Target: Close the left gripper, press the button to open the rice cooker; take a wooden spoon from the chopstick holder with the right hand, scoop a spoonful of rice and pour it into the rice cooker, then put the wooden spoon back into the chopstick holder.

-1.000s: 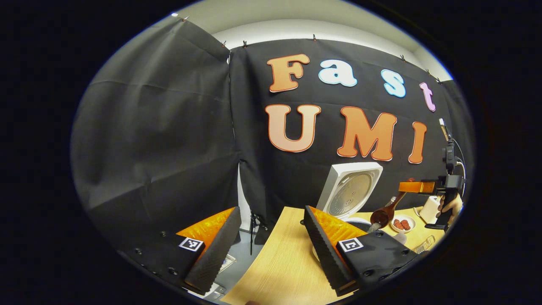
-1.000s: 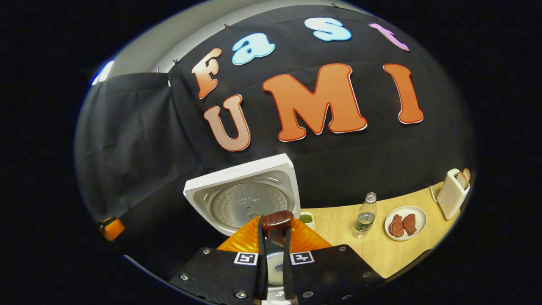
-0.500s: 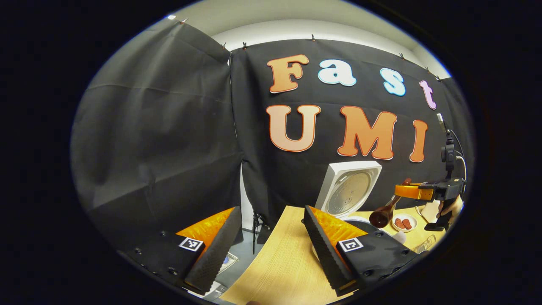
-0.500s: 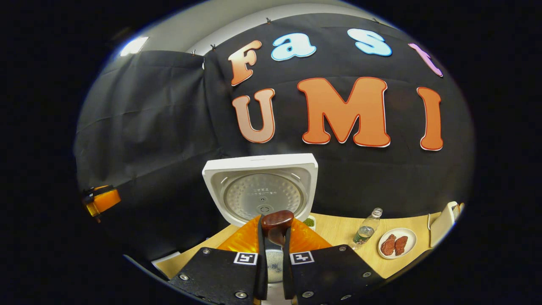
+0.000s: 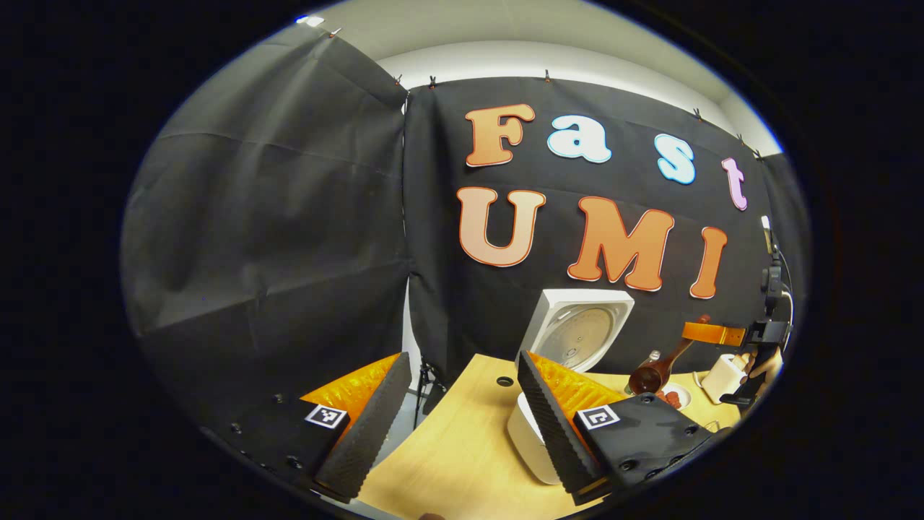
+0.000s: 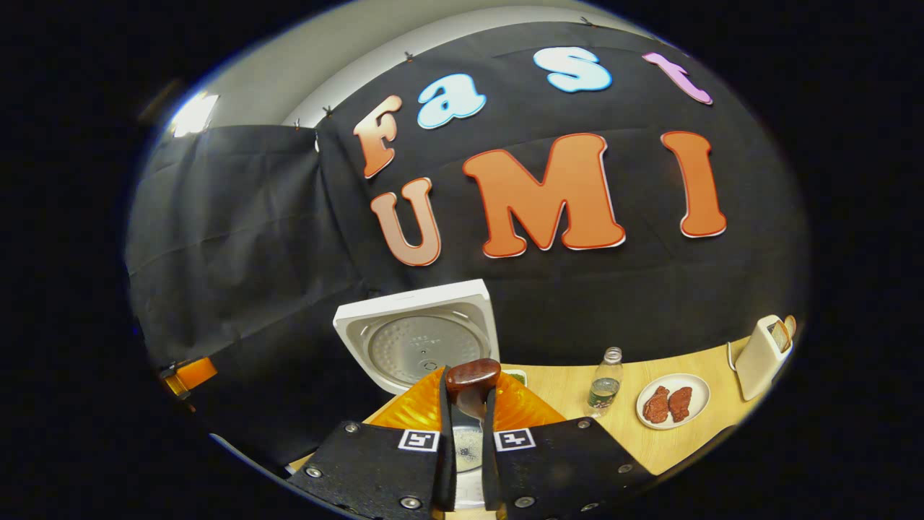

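Before us a black cloth wall backs a pale wooden table (image 6: 671, 440), where the rice cooker (image 5: 574, 339) stands open near its left edge. Our right hand-held gripper (image 6: 468, 404) clamps the wooden spoon (image 5: 658, 368) mid-handle; we judge it light, stiff, smooth. Our left hand-held gripper (image 5: 462, 415) gapes empty. A plate (image 6: 694, 417) holds two meat pieces.

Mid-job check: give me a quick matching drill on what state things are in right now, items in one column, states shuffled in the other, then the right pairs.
Items:
1. rice cooker lid
2. wooden spoon
3. left gripper
4. plate

States:
A. open, holding nothing
B. raised upright
C. clamped between the right gripper fingers
D. holding two reddish pieces

Pairs: 1-B, 2-C, 3-A, 4-D
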`<state>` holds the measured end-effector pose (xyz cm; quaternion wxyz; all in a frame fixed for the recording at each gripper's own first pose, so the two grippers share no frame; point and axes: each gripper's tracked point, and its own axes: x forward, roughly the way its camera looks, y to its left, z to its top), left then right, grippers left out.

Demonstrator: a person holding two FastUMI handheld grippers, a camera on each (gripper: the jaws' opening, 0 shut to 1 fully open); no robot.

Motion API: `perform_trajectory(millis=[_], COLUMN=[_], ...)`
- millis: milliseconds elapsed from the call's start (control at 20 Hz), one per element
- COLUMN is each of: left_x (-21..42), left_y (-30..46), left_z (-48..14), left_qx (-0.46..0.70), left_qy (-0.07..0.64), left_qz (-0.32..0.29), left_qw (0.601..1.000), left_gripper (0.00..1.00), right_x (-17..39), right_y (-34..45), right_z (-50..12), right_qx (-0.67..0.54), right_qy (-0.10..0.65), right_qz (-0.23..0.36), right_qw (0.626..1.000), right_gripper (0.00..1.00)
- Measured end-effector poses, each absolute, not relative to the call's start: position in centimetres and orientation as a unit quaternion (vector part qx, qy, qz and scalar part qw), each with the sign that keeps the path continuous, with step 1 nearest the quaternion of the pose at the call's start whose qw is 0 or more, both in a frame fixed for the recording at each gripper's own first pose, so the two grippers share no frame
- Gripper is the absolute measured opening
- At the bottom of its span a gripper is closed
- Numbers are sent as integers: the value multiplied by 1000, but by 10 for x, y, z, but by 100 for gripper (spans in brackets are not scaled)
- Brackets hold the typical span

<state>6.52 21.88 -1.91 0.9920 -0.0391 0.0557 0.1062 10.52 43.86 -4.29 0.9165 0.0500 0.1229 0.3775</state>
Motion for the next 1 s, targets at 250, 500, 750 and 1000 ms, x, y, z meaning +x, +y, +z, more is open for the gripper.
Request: perform_trajectory(millis=[250, 500, 750, 1000], left_x=[65, 70, 72, 69], left_y=[184, 146, 116, 91], left_z=[-7, -5, 5, 8], left_qx=[-21, -22, -10, -7], left_qy=[45, 44, 33, 31], left_qz=[96, 78, 74, 75], left_qw=[994, 996, 997, 997], left_gripper=[100, 100, 100, 100], right_x=[123, 136, 131, 122], right_y=[338, 215, 116, 71], right_z=[-34, -51, -85, -120], right_qx=[92, 120, 152, 188], right_qy=[125, 136, 164, 191], right_qz=[320, 241, 170, 147], right_qw=[935, 954, 960, 952], right_gripper=[14, 14, 14, 13])
